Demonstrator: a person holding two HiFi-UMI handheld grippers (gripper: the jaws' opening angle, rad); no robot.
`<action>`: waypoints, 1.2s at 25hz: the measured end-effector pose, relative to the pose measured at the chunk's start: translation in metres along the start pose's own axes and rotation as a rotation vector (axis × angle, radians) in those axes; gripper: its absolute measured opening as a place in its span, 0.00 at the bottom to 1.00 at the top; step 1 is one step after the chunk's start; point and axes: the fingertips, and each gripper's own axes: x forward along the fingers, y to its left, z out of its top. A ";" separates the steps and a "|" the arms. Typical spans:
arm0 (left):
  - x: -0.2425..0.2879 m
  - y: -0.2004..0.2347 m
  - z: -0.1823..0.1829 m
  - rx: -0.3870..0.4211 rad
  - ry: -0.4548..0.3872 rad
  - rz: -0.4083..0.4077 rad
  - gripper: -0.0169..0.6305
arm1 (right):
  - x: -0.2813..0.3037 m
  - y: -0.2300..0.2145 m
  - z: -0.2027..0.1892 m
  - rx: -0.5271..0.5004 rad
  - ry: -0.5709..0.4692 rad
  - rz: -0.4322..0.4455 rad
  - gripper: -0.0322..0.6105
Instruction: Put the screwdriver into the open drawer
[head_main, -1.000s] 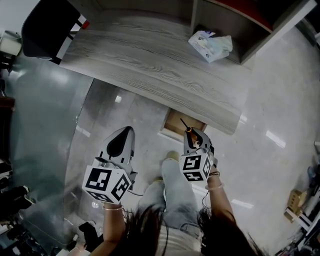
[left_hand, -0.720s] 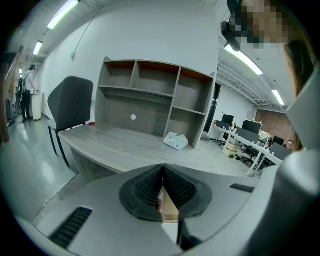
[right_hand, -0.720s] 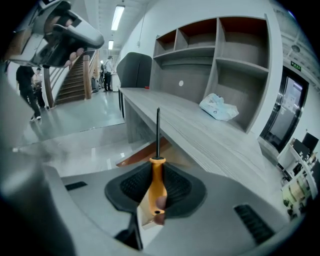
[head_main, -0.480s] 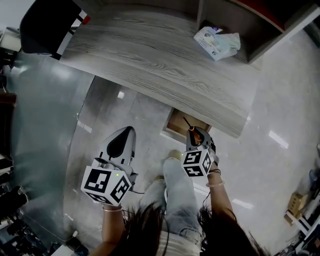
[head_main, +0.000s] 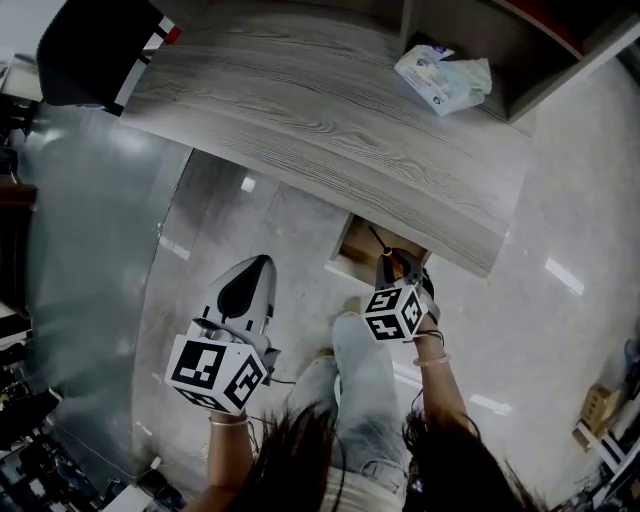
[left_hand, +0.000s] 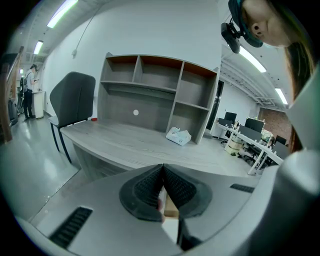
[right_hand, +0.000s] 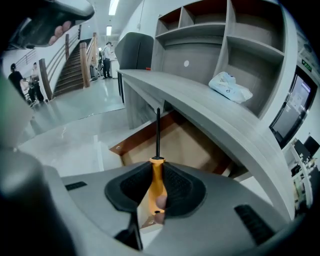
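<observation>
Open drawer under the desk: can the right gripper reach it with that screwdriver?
Probably yes: the right gripper, shut on the screwdriver, points its shaft at the drawer, and nothing visible stands between.

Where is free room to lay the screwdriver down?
The open drawer has a bare floor, as far as the desk top lets one see. That top is bare across its middle, between the chair and the shelf unit. Only the compartment holding the white packet is occupied.
</observation>
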 end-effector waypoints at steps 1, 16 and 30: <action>0.001 0.000 -0.001 0.000 0.001 0.000 0.05 | 0.003 0.000 -0.002 0.000 0.011 0.000 0.18; 0.009 0.004 -0.016 -0.020 0.032 0.010 0.05 | 0.034 0.000 -0.015 -0.014 0.149 -0.029 0.18; 0.016 0.006 -0.021 -0.036 0.053 0.023 0.05 | 0.057 -0.004 -0.026 -0.023 0.256 -0.058 0.18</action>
